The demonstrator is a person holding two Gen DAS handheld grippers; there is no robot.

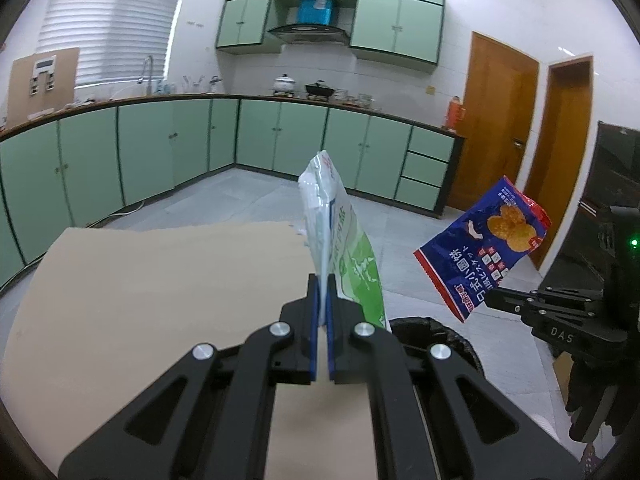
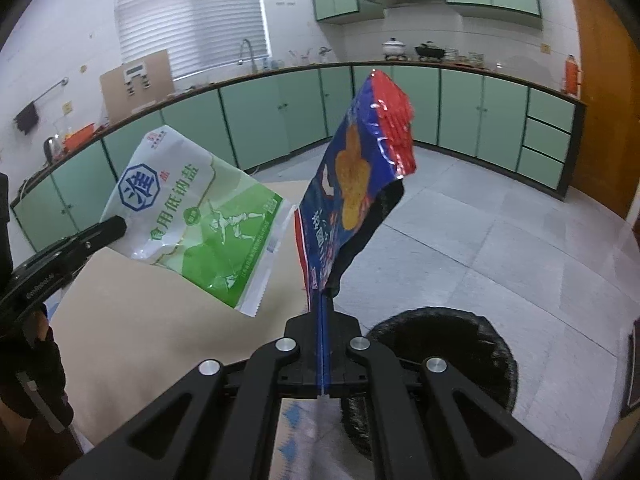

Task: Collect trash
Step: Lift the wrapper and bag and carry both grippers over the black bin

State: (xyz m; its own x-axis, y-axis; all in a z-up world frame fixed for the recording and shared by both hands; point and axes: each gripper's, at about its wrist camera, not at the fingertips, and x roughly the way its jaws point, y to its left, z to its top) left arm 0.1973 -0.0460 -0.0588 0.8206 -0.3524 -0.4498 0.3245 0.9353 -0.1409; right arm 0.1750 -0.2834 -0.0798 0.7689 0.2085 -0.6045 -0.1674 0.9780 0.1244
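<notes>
Left wrist view: the left gripper [image 1: 322, 280] has its jaws clenched on a green salt bag [image 1: 340, 248], the right gripper [image 2: 325, 300] on a blue snack bag [image 2: 352, 184]. Both bags hang just beside the bin [image 2: 480, 344], over the tabletop [image 1: 160, 280] edge; dropping them in remains.
</notes>
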